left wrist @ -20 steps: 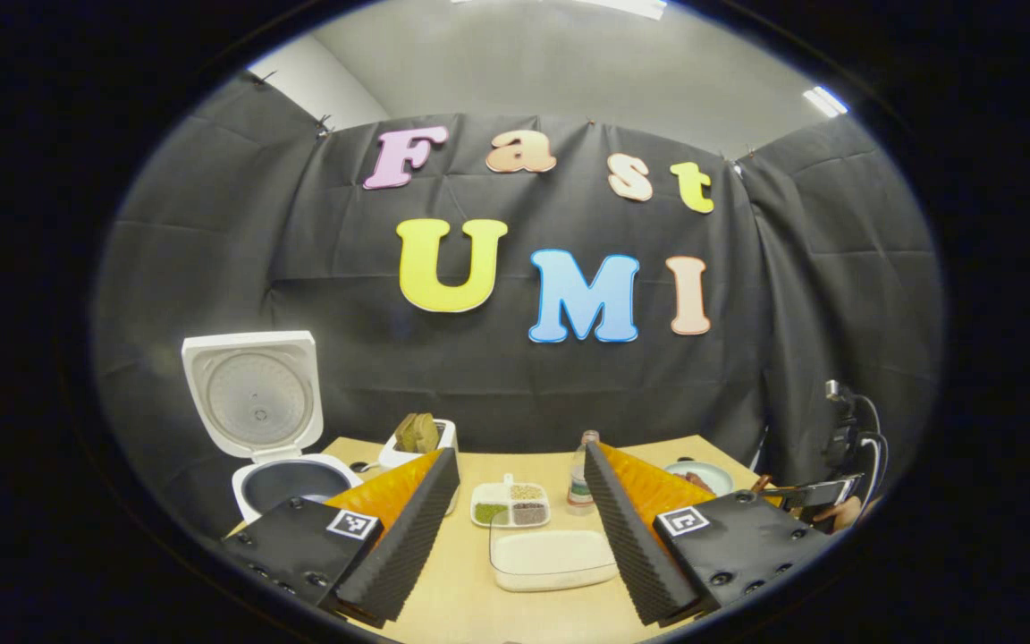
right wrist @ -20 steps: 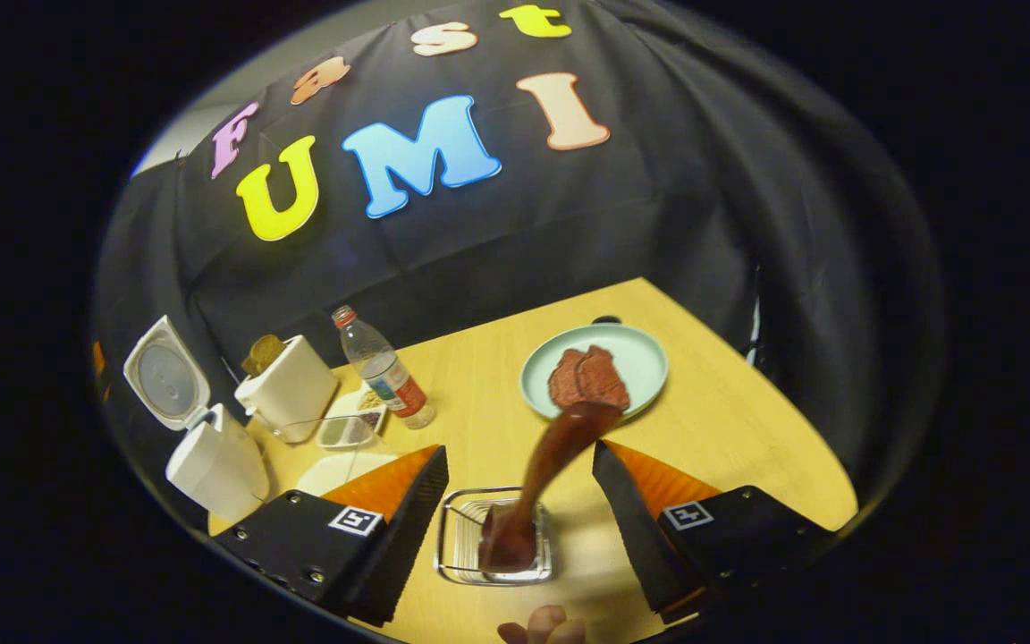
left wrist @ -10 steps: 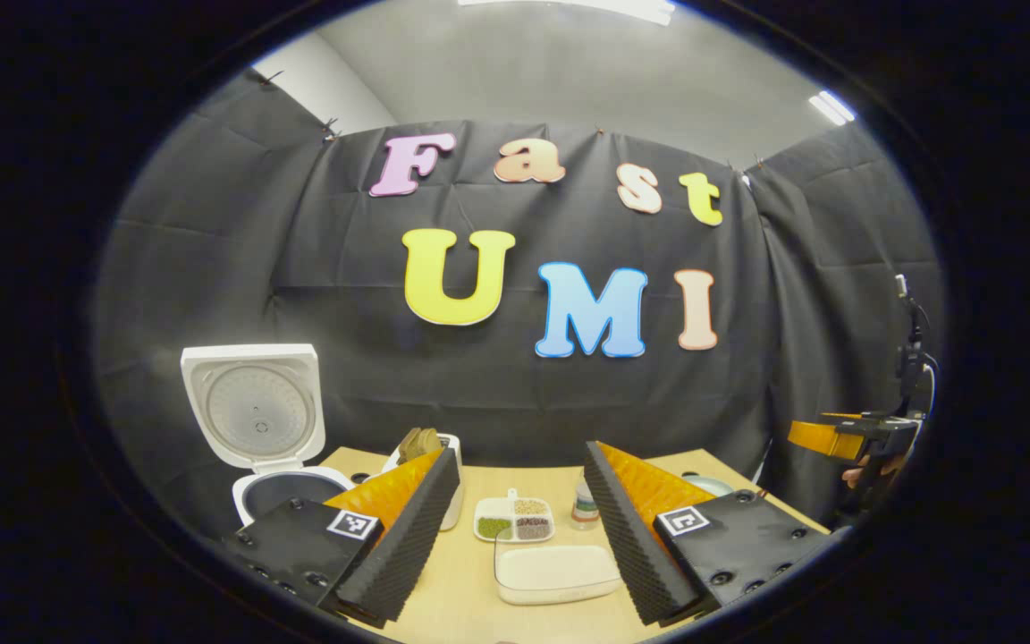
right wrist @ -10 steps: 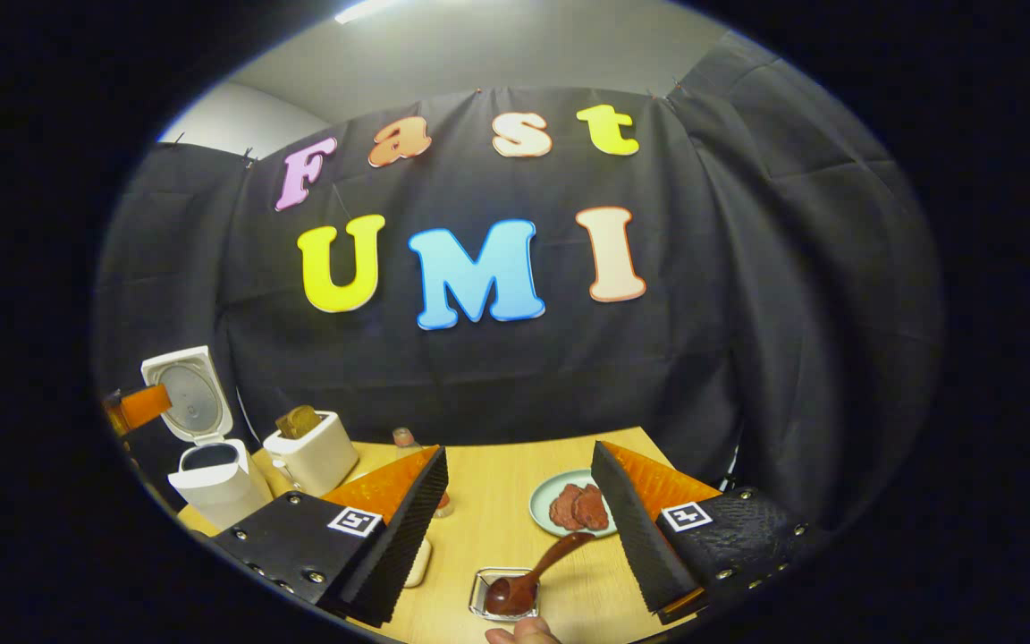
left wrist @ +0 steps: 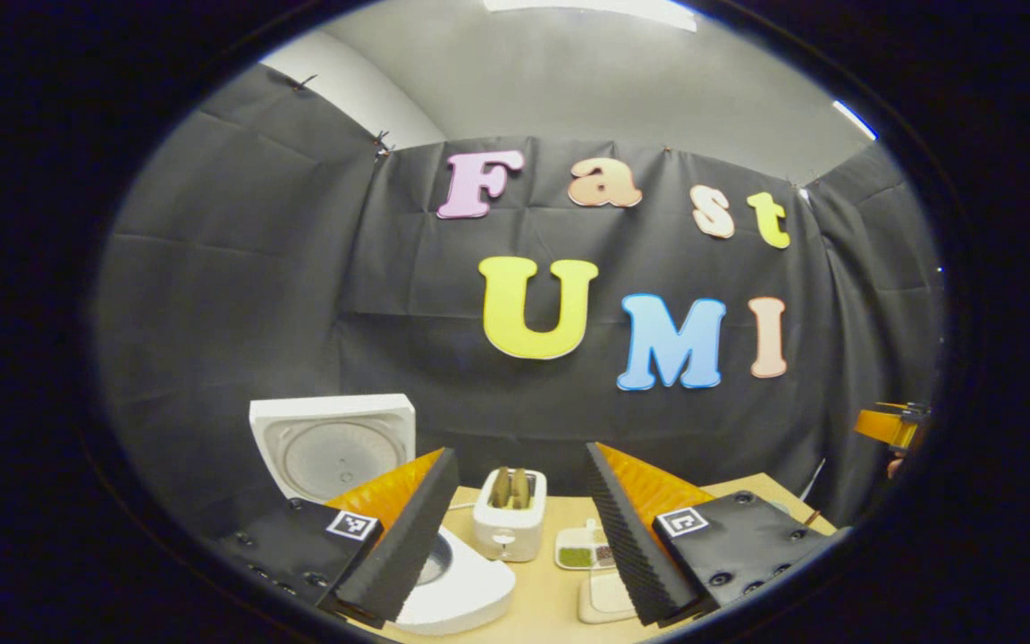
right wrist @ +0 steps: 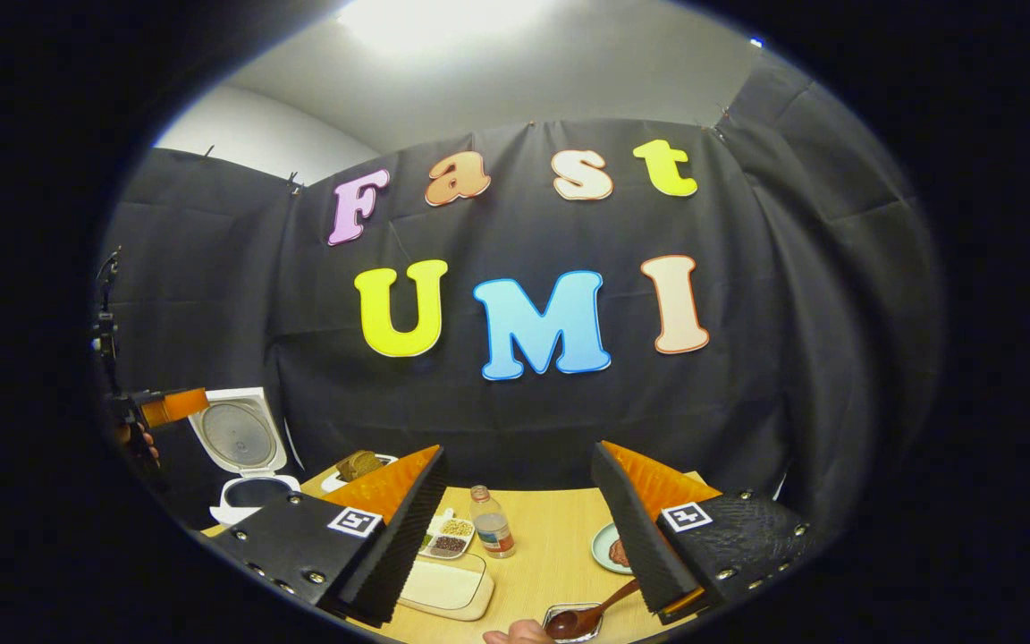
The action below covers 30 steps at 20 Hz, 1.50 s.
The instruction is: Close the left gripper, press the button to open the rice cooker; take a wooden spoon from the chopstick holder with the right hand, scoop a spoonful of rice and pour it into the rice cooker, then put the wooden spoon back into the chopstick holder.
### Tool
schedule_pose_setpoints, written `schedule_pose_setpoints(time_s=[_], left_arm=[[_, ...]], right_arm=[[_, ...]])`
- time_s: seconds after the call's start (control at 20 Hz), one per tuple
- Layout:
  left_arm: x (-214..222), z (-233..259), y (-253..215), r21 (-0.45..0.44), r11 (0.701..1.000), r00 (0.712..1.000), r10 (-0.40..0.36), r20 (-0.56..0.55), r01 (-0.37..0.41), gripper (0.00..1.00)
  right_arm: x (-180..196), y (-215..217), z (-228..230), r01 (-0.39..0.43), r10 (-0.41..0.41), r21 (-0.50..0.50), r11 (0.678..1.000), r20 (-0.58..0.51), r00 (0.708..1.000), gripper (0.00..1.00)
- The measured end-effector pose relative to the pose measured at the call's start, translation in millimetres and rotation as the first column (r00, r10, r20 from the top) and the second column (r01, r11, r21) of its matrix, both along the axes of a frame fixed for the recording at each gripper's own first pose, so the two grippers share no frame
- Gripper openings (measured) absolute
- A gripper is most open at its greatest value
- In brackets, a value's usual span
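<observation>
Right gripper (right wrist: pixel 519 528) risen, wide, empty, wooden spoon (right wrist: pixel 588 613) below, left gripper (left wrist: pixel 519 528) wide

Wooden spoon (right wrist: pixel 588 615) rests in glass holder (right wrist: pixel 569 621).

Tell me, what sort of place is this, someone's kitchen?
Probably not a real kitchen: it looks like a staged recording booth. Black cloth walls in a wooden table set with kitchen props: an open rice cooker, a toaster and a water bottle.

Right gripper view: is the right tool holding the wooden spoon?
No: the right tool is open and empty, and the wooden spoon rests in its clear holder on the table.
</observation>
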<state>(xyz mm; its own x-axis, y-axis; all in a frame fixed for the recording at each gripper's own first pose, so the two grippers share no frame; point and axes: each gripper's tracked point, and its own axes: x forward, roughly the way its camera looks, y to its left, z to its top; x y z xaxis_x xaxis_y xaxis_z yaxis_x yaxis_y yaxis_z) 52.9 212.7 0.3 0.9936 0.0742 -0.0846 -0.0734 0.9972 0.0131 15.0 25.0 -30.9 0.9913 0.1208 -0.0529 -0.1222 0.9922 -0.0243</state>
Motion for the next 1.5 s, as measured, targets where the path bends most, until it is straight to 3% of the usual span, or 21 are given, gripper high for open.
schedule_pose_setpoints(time_s=[0.15, 0.2, 0.25, 0.75, 0.9, 1.1, 1.25, 1.35, 1.5], left_arm=[[22, 15, 48, 0.006, 0.999, 0.999, 0.045, -0.005, -0.045, 0.98], [30, 17, 62, 0.012, 0.998, 0.998, 0.06, -0.009, -0.06, 0.98], [40, 20, 75, 0.015, 0.998, 0.998, 0.069, -0.013, -0.068, 0.98], [145, 18, 197, -0.008, 0.971, 0.97, 0.237, -0.046, -0.238, 0.98], [166, 5, 230, -0.069, 0.949, 0.95, 0.302, -0.074, -0.307, 0.98], [186, -17, 260, -0.086, 0.921, 0.923, 0.37, -0.109, -0.38, 0.98], [197, -49, 278, -0.056, 0.902, 0.894, 0.413, -0.175, -0.427, 0.98], [193, -59, 285, 0.023, 0.885, 0.867, 0.46, -0.193, -0.464, 0.99], [196, -61, 283, 0.02, 0.868, 0.849, 0.49, -0.197, -0.497, 0.95]], right_arm=[[-4, 16, 1, -0.034, 0.034, -0.002, 0.999, 0.011, 0.999, 0.98], [-3, 17, 2, -0.03, 0.031, -0.009, 0.999, 0.011, 0.999, 0.93], [-4, 18, -1, -0.026, 0.026, -0.018, 1.0, 0.007, 1.0, 0.98], [-3, 9, -22, 0.08, -0.081, -0.018, 0.997, -0.059, 0.995, 0.98], [-2, 3, -26, 0.107, -0.107, -0.009, 0.994, -0.076, 0.991, 0.98], [0, -9, -24, 0.147, -0.147, -0.006, 0.989, -0.075, 0.986, 0.98], [1, -13, -25, 0.16, -0.159, 0.0, 0.987, -0.085, 0.984, 0.98], [1, -16, -23, 0.166, -0.165, 0.012, 0.986, -0.078, 0.983, 0.98], [2, -17, -23, 0.16, -0.159, 0.013, 0.987, -0.075, 0.985, 0.98]])
